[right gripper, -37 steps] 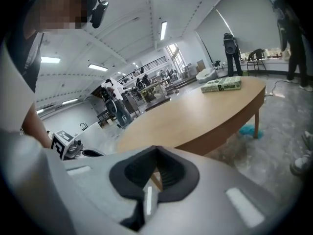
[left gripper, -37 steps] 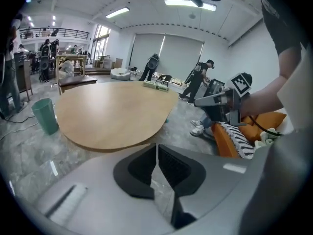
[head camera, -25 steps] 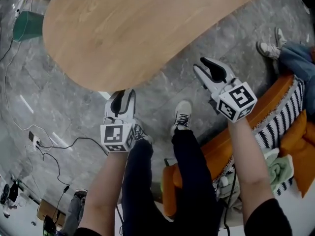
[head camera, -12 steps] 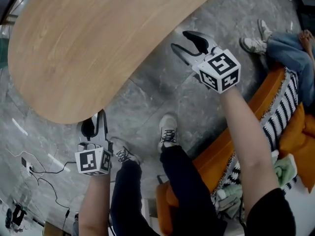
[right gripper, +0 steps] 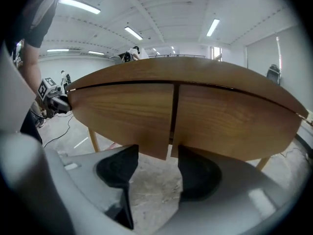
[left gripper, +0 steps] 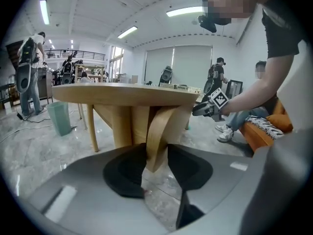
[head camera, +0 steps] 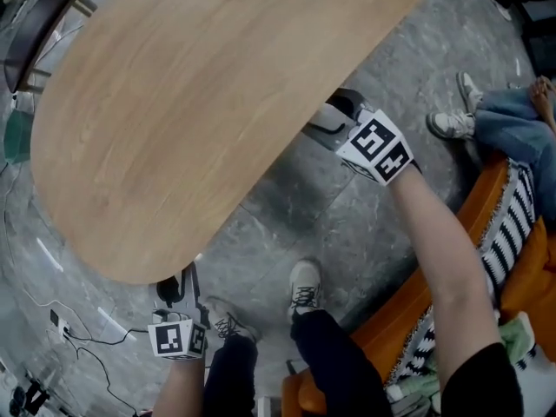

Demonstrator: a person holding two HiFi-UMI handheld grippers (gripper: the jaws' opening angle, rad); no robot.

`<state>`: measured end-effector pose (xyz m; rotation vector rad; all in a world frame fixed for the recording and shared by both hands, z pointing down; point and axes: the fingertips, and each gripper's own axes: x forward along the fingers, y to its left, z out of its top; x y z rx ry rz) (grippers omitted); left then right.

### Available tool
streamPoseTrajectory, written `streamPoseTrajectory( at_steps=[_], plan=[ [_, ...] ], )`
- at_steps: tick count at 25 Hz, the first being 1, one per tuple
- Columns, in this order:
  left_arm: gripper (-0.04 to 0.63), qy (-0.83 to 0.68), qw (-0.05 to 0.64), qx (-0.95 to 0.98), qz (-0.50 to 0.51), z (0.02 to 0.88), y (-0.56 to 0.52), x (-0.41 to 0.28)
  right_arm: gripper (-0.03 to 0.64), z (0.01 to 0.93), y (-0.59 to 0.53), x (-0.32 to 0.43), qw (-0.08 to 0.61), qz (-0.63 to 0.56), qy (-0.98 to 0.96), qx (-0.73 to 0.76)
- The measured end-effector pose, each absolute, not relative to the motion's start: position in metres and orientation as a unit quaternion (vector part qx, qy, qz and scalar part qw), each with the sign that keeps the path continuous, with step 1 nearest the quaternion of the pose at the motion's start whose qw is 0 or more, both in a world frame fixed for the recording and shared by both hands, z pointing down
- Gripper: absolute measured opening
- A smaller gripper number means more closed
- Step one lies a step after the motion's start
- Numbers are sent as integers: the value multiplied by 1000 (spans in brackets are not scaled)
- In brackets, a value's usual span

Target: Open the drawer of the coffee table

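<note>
Along the right edge of the coffee table, your right gripper sits with its tips just at the rim of the top. Its jaws are spread wide and empty, and they have just been opening. Its own view looks at the skirt under the top, where two wood panels are split by a dark upright gap. That gap falls between the jaws, and neither pad touches wood. One of those panels is probably the drawer front, though I cannot tell which, and no knob or pull shows.

At the near end of the table, your left gripper is released too, its jaws also just opened further. A curved table leg shows beyond them, ungripped.

Expect stiff, smooth board, on which the pads will likely slip if you press the flat face. The lower edge of a panel, or its edge at the gap, looks like the best purchase. Pinch there and pull straight out. The drawer is probably light, but the table stands on a polished stone floor and may slide, so your left gripper could steady it.
</note>
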<state>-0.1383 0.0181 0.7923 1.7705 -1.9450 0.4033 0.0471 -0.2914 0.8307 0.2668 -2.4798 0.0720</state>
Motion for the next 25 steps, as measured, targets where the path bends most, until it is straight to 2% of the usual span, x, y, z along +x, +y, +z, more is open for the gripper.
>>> streamPoseTrajectory(
  at_steps=[14, 25],
  plan=[
    [138, -710, 246, 648, 128, 793, 18, -133, 242, 829, -276, 42, 327, 20, -944, 46],
    [115, -657, 254, 697, 136, 793, 35, -94, 246, 821, -270, 68, 346, 23, -938, 24]
  ],
)
